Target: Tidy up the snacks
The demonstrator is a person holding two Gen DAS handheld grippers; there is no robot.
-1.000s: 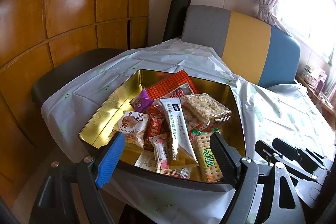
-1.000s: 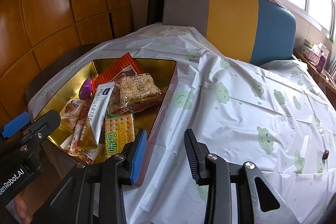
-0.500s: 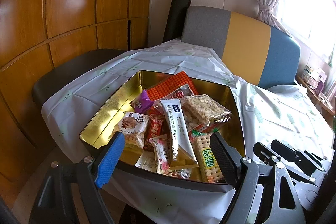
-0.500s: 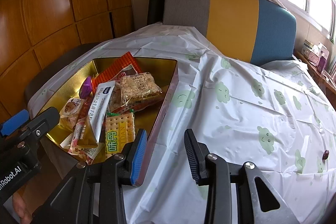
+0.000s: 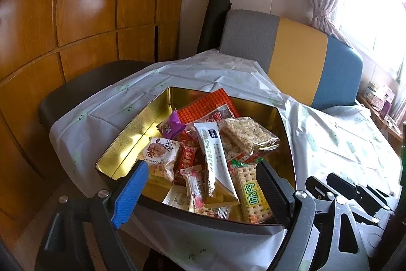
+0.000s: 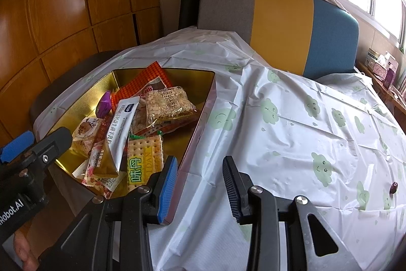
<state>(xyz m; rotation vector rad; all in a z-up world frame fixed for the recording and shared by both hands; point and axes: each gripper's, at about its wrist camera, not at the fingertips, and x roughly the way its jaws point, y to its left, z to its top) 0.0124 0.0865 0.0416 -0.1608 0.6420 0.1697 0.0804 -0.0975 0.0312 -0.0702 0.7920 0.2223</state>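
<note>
The table [image 6: 291, 118] carries a gold tin [image 5: 132, 133] at its near-left corner, heaped with snacks. The left gripper [image 5: 200, 192] hangs wide open, empty, right at the tin's near rim, and is the nearer tool. The right gripper [image 6: 199, 184], open and empty too, sits beside the tin over bare cloth. The white tube [image 5: 214, 156] lies lengthwise, pointing straight away from the left gripper.

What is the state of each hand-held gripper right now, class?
Left hand-held gripper: open, holding nothing, poised over the near edge of the gold tin.
Right hand-held gripper: open, holding nothing, above the tablecloth beside the tin.
</note>
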